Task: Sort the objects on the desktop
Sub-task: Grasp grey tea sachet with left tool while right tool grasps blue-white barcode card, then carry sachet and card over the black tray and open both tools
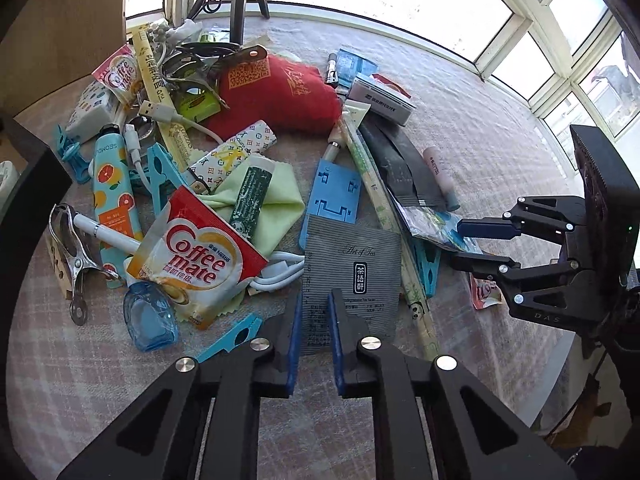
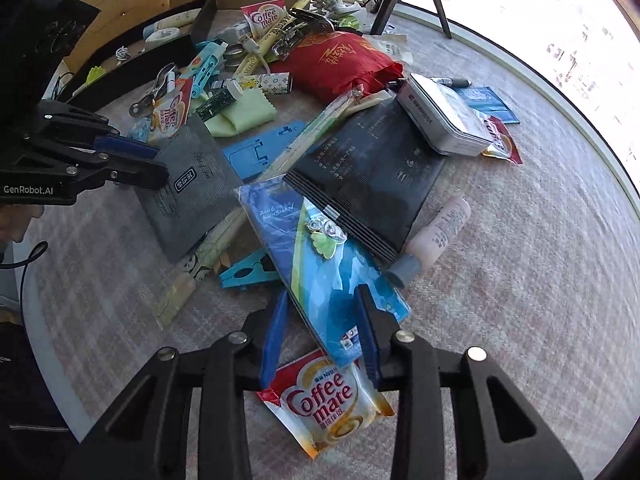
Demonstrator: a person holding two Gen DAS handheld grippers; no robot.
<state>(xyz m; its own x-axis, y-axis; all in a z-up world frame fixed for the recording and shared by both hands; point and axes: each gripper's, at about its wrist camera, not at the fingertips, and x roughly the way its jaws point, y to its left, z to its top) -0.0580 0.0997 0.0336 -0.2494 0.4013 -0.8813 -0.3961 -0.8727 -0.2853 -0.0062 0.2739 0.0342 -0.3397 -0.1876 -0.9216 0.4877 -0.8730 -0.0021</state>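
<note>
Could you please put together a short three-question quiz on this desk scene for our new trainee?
1. Multiple choice: what rests on the far end of the black pouch?
A) a white tin
B) a blue bottle
C) a metal clip
2. True or false: a pink tube lies beside the black pouch.
3. Short answer: which item lies between the fingers of the right gripper?

Key:
1. A
2. True
3. The blue packet; the pads do not visibly press on it.
</note>
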